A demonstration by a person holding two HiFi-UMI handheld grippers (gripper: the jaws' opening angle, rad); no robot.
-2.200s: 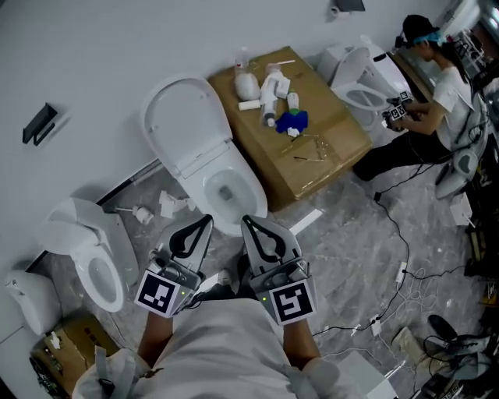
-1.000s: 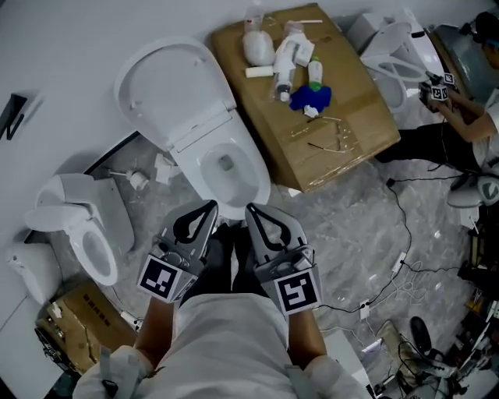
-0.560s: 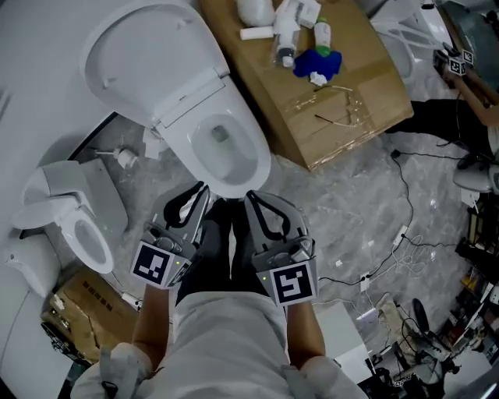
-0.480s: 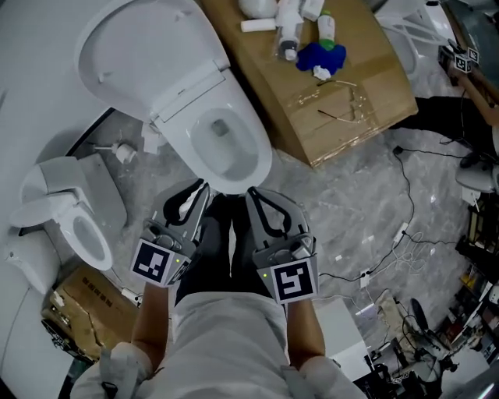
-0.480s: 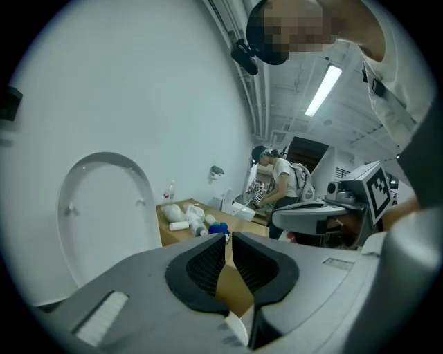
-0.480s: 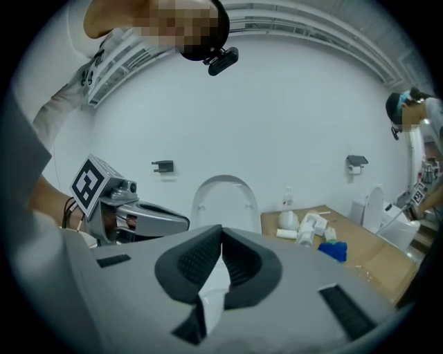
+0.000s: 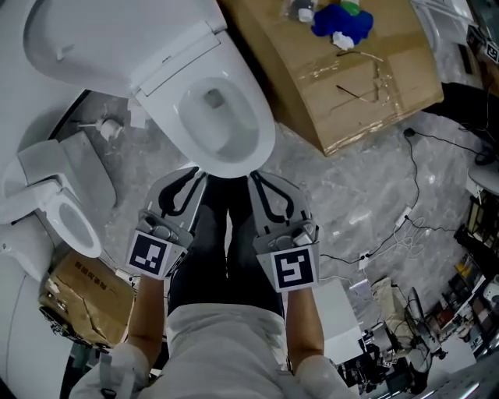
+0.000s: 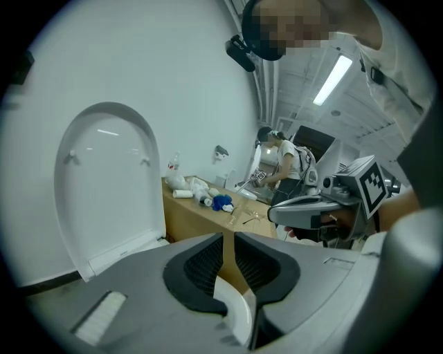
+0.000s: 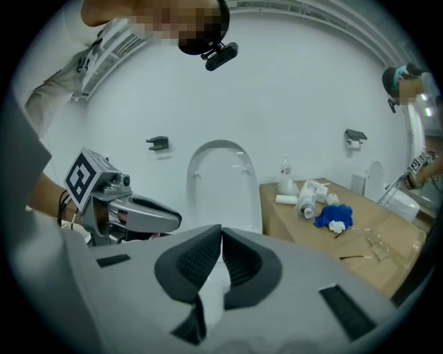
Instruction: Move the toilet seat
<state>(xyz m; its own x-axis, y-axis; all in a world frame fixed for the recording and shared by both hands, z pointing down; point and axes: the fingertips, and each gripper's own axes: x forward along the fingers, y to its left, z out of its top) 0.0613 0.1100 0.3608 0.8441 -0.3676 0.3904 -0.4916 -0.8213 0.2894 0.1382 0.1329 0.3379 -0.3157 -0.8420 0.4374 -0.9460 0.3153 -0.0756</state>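
Jaws just opening, empty, left gripper (image 7: 192, 175) tilts downward beside right gripper (image 7: 259, 178).

A: What can't you make out from there?

B: In the head view the raised toilet seat (image 7: 93, 39) runs off the top edge at eleven o'clock. The cardboard box (image 7: 366, 86) is cut at one o'clock, and the blue thing (image 7: 343, 19) on it too. The small toilet (image 7: 47, 206) at nine o'clock is clipped by the left edge.

A: And the bowl (image 7: 226, 167)?

B: In the right gripper view the right gripper (image 9: 220, 231) covers it. I see only a white sliver (image 9: 213, 287) at six o'clock, and I can't identify it.
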